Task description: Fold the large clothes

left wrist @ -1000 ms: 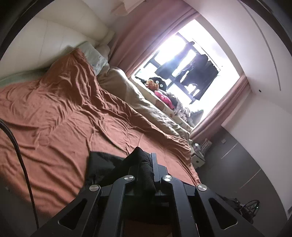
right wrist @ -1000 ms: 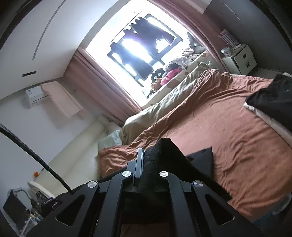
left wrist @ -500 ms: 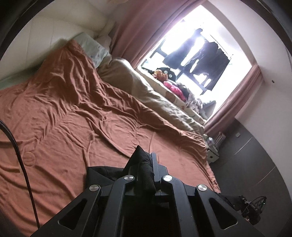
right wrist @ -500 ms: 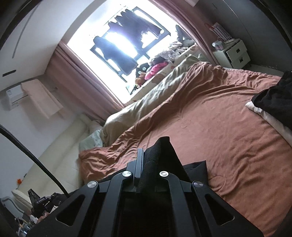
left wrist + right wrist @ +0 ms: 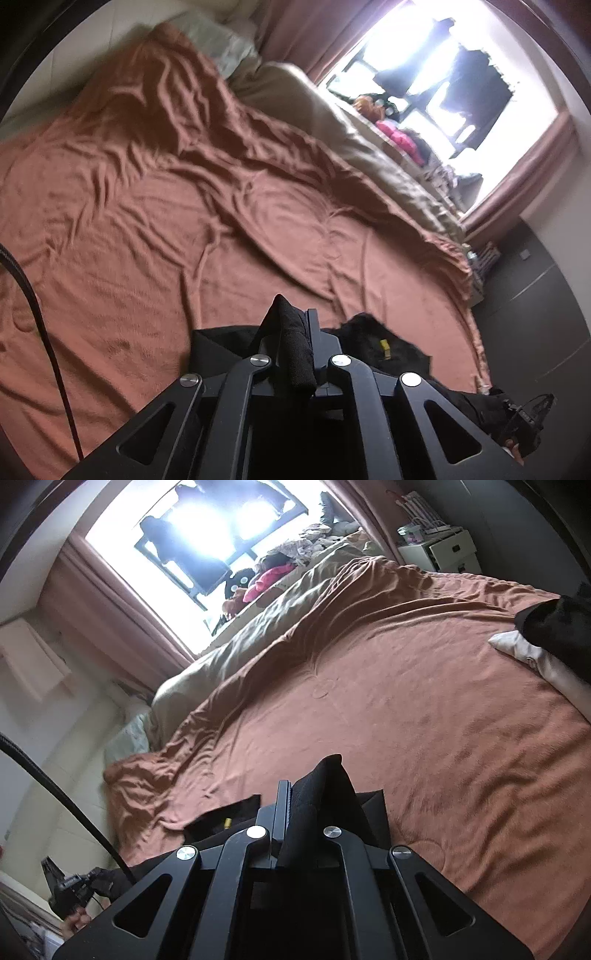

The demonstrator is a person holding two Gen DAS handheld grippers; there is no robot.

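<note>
A black garment (image 5: 369, 343) lies at the near edge of the bed, spread over the rust-brown blanket (image 5: 184, 206), with a small yellow tag (image 5: 385, 346) showing on it. The left claw (image 5: 295, 332) is closed on a raised fold of the black fabric, which stands up between its fingers. The right claw (image 5: 306, 805) likewise pinches a peaked fold of the same garment. Further right on the bed, a second dark item (image 5: 557, 627) rests on pale cloth (image 5: 546, 664). A beige duvet (image 5: 258, 627) lies along the window side.
</note>
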